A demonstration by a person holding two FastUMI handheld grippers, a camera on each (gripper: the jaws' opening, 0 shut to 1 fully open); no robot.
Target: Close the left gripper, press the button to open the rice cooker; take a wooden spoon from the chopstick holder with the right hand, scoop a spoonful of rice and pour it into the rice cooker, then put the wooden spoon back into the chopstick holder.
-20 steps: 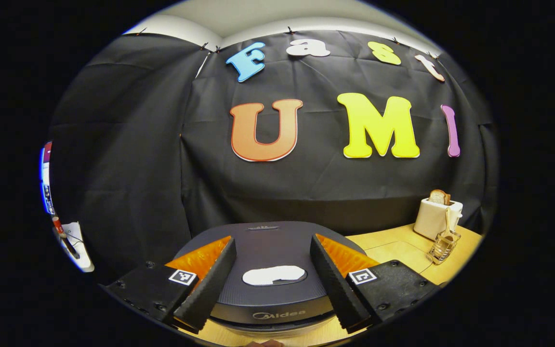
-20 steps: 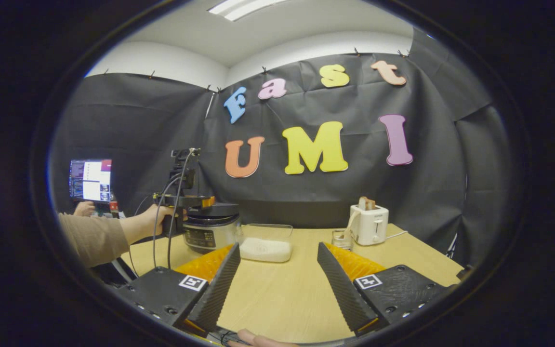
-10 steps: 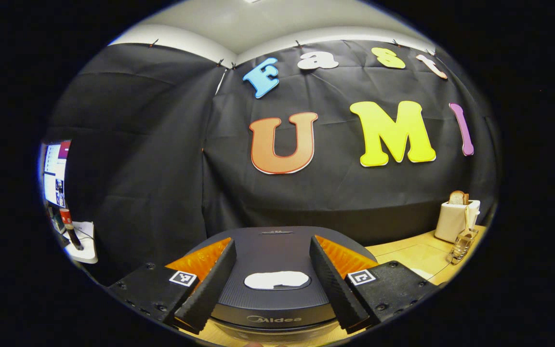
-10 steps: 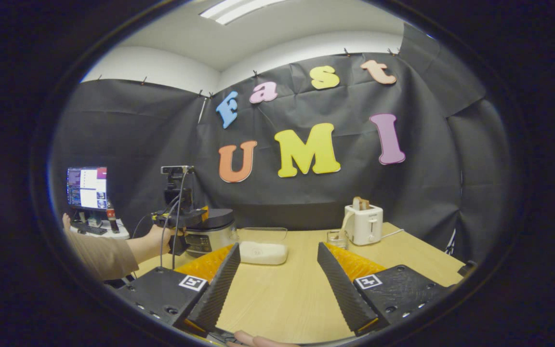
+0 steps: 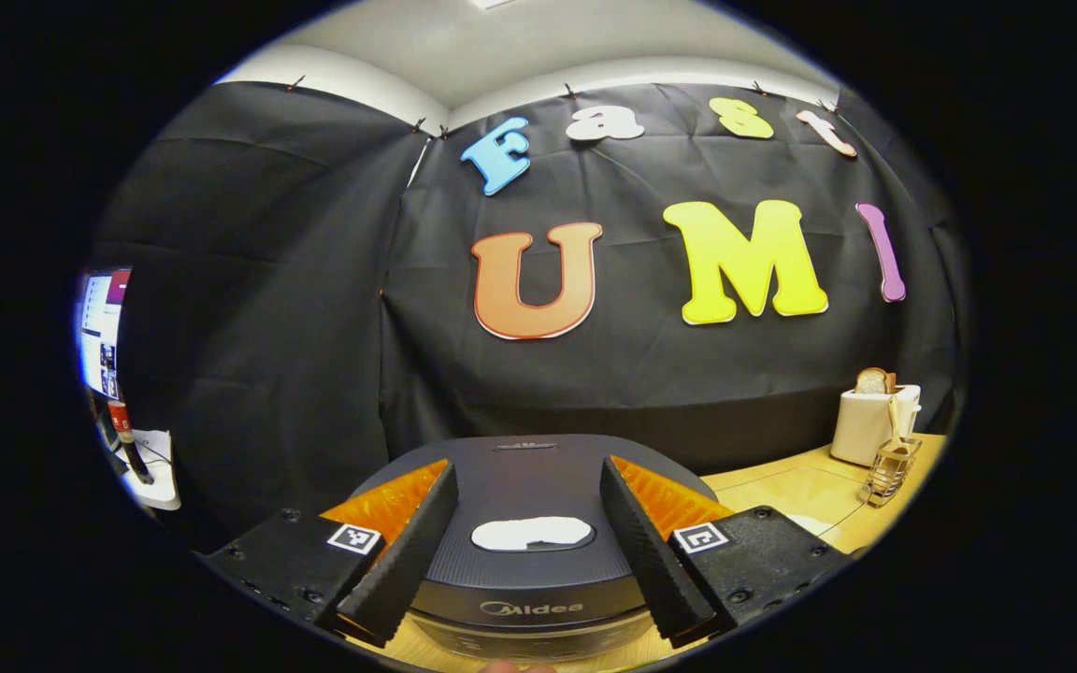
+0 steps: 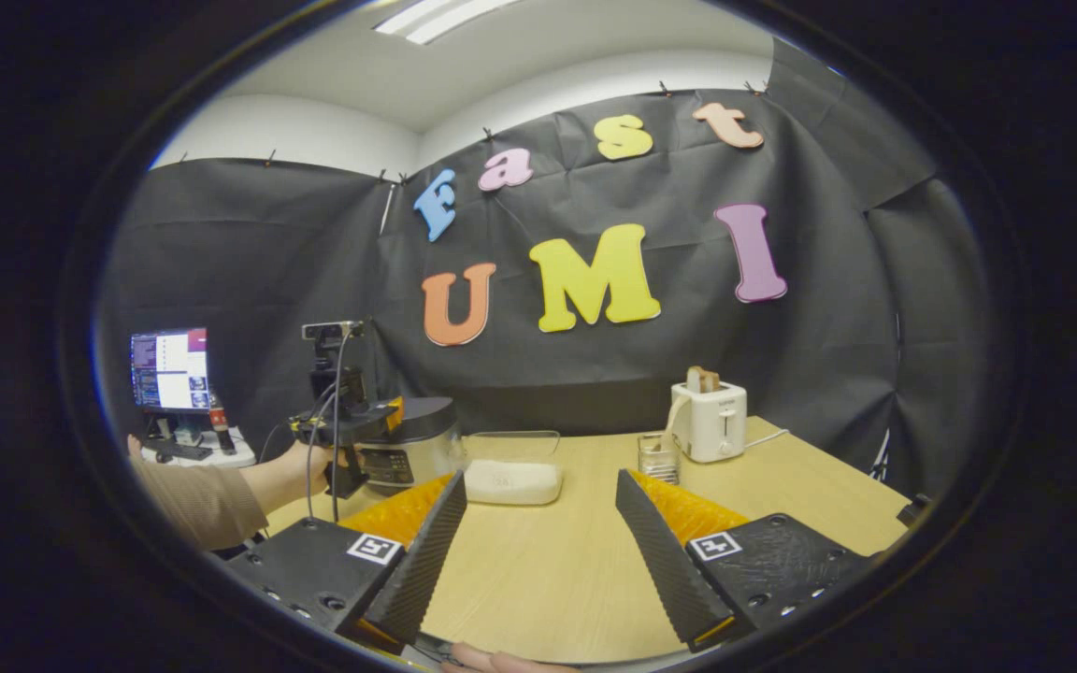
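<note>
— Both grippers: left [image 5: 524, 542] with jaws spread above the shut cooker [image 5: 529, 509], right [image 6: 538, 551] gaping over bare desk [image 6: 538, 570].
— Any writing?
— "Midea" on the cooker's front — spoon [image 6: 679, 421] sits in the holder [image 6: 658, 458] by the toaster [image 6: 709, 421].

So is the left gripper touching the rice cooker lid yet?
Cannot tell: left gripper view shows the open left gripper straddling the rice cooker lid, contact unclear.

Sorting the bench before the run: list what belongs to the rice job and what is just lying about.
Job:
rice cooker
chopstick holder with wooden spoon
rice container
left hand-held gripper, open
right hand-held gripper, open

Lying about:
toaster
monitor
</note>
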